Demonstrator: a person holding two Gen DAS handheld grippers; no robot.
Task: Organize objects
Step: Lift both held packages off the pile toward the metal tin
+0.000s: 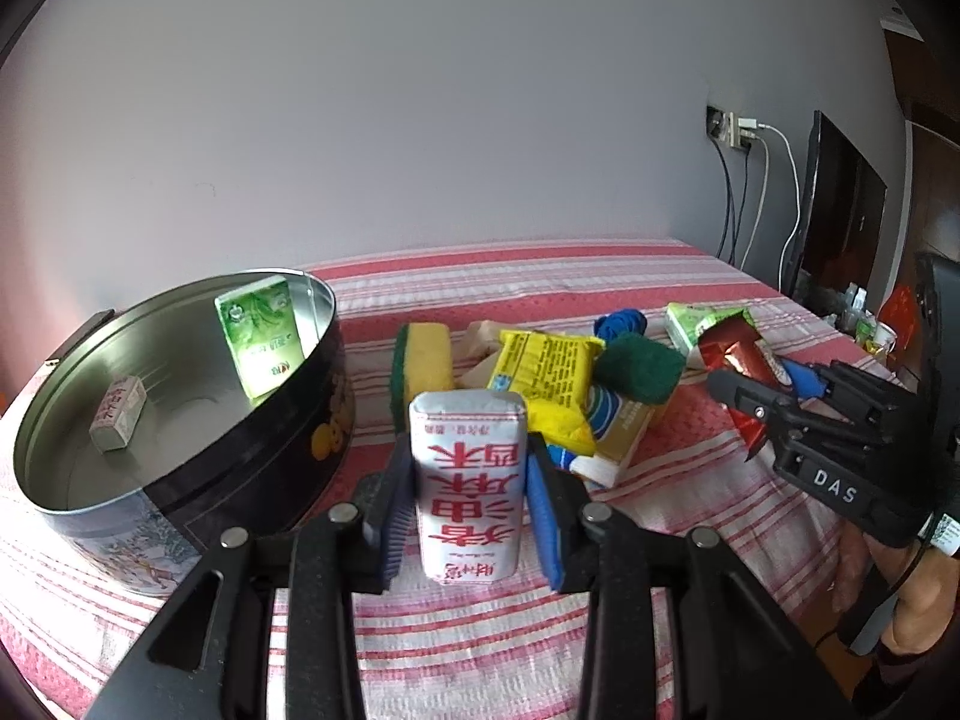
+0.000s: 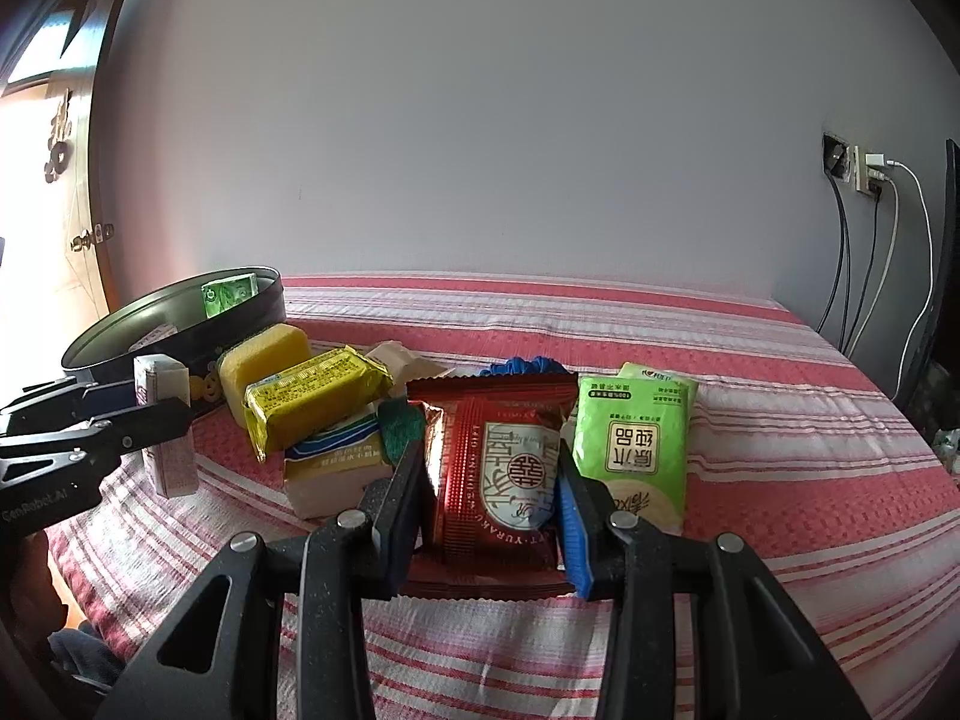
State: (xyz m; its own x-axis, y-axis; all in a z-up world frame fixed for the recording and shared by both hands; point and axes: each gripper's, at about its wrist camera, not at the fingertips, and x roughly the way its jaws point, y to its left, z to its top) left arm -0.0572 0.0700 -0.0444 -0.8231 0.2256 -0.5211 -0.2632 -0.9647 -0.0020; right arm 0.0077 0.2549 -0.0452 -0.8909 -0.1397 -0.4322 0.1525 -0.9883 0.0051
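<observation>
Red-striped cloth (image 2: 750, 360), grey wall (image 2: 480, 120)

Plain grey wall (image 2: 480, 120) behind a red-striped tablecloth (image 2: 780, 420); wall socket (image 2: 864, 171) (cables plugged in) at right.

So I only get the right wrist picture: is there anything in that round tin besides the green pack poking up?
Observer: Yes. The left wrist view looks down into the tin: a small white box lies flat on its floor, apart from the green pack, which leans on the far wall.
Visitor: And the white packet off to my left, I only see it edge-on. What is on its front?
Observer: Large red characters cover the front, and the left gripper is shut on its two sides.
</observation>
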